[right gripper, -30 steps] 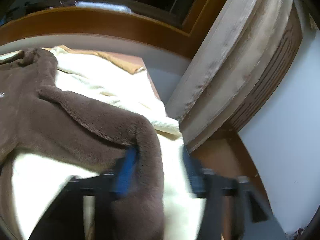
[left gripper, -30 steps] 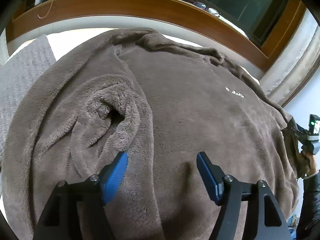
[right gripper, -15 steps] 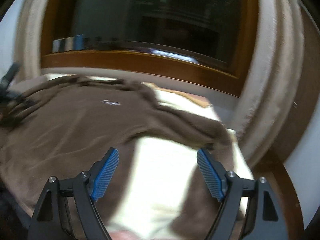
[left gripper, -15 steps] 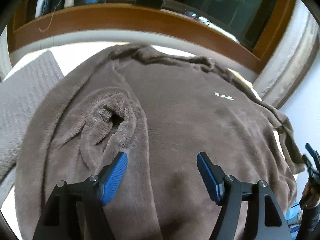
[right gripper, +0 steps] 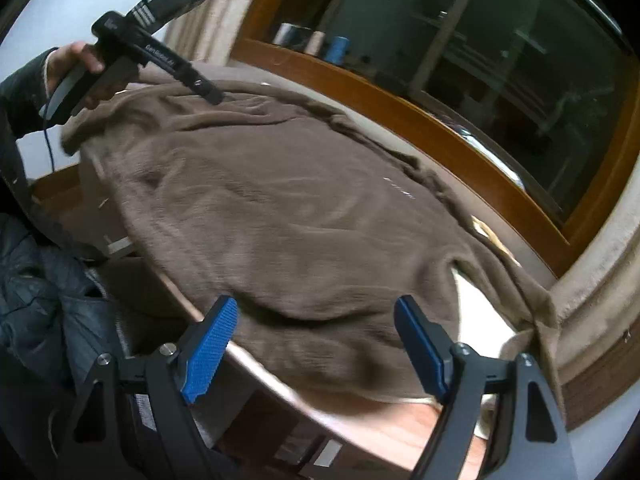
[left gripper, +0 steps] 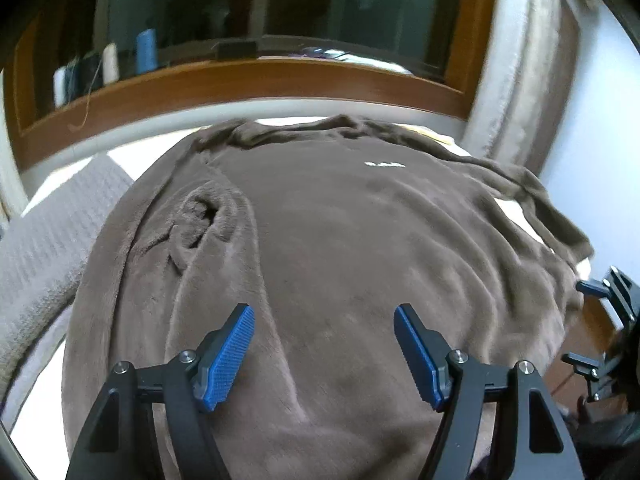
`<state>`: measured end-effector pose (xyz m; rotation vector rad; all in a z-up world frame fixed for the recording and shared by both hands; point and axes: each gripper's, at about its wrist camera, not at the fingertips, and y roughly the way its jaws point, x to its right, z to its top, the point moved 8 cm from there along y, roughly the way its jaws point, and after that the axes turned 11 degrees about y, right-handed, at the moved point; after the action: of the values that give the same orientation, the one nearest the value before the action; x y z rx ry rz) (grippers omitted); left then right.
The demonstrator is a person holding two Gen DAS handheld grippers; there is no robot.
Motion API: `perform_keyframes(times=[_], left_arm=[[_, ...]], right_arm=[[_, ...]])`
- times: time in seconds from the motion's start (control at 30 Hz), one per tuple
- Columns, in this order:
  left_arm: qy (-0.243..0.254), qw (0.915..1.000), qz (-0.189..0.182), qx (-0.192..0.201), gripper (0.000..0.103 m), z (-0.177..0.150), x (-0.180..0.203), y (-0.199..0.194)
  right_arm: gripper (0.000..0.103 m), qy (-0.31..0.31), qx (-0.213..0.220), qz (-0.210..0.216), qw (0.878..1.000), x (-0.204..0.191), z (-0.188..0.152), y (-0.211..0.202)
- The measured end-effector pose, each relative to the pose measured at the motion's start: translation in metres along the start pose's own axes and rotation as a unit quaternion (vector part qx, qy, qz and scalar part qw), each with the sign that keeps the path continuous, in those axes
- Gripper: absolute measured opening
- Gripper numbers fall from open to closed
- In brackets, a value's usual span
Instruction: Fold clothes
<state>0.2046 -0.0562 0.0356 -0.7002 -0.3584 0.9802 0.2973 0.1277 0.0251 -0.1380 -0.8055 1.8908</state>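
Note:
A brown fleece sweatshirt (left gripper: pixel 340 240) lies spread flat over the table, small white lettering on its chest. Its left sleeve is folded inward, the cuff opening (left gripper: pixel 200 216) facing up. The other sleeve (right gripper: pixel 516 280) trails toward the curtain. My left gripper (left gripper: pixel 324 350) hovers open above the lower body of the garment, blue pads empty. My right gripper (right gripper: pixel 316 342) is open too, above the hem by the table's front edge. In the right wrist view the left gripper (right gripper: pixel 212 94) appears at far left over the sweatshirt, held in a hand (right gripper: pixel 76 64).
A grey knit garment (left gripper: pixel 44 248) lies left of the sweatshirt. Cream cloth (right gripper: pixel 476 300) shows under the right sleeve. A wooden window frame (left gripper: pixel 256 80) with thread spools (left gripper: pixel 146 50) runs behind. A beige curtain (left gripper: pixel 516 80) hangs at right. A dark jacket (right gripper: pixel 36 280) is below left.
My right gripper has let go of the brown sleeve, opened and swung back and left toward the hem. The left gripper has pulled back from the sweatshirt, still open.

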Motion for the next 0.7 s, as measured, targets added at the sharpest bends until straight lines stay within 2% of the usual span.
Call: perform_keyframes(times=[0.2, 0.43, 0.47, 0.53, 0.6, 0.63, 0.7], left_arm=[[0.061, 0.9977, -0.014, 0.025, 0.074, -0.006, 0.038, -0.021], [0.12, 0.9921, -0.012, 0.033, 0.074, -0.021, 0.07, -0.028], [0.122, 0.9919, -0.013, 0.033, 0.074, -0.023, 0.072, -0.029], [0.124, 0.9916, -0.014, 0.031, 0.074, -0.027, 0.073, -0.029], [0.127, 0.9914, -0.012, 0.029, 0.074, -0.031, 0.073, -0.03], [0.127, 0.9915, -0.01, 0.029, 0.074, -0.032, 0.073, -0.03], [0.125, 0.9917, -0.008, 0.028, 0.074, -0.034, 0.071, -0.03]], right_arm=[[0.084, -0.053, 0.008, 0.005, 0.999, -0.037, 0.004, 0.005], [0.082, -0.084, -0.031, 0.043, 0.995, -0.069, 0.0, 0.025], [0.072, -0.078, -0.039, 0.053, 0.995, -0.072, 0.001, 0.027], [0.062, -0.069, -0.057, 0.082, 0.993, -0.079, 0.001, 0.029], [0.053, -0.066, -0.059, 0.079, 0.993, -0.077, 0.006, 0.026], [0.035, -0.056, -0.057, 0.076, 0.994, -0.073, 0.01, 0.026], [0.025, -0.037, -0.052, 0.071, 0.995, -0.065, 0.019, 0.024]])
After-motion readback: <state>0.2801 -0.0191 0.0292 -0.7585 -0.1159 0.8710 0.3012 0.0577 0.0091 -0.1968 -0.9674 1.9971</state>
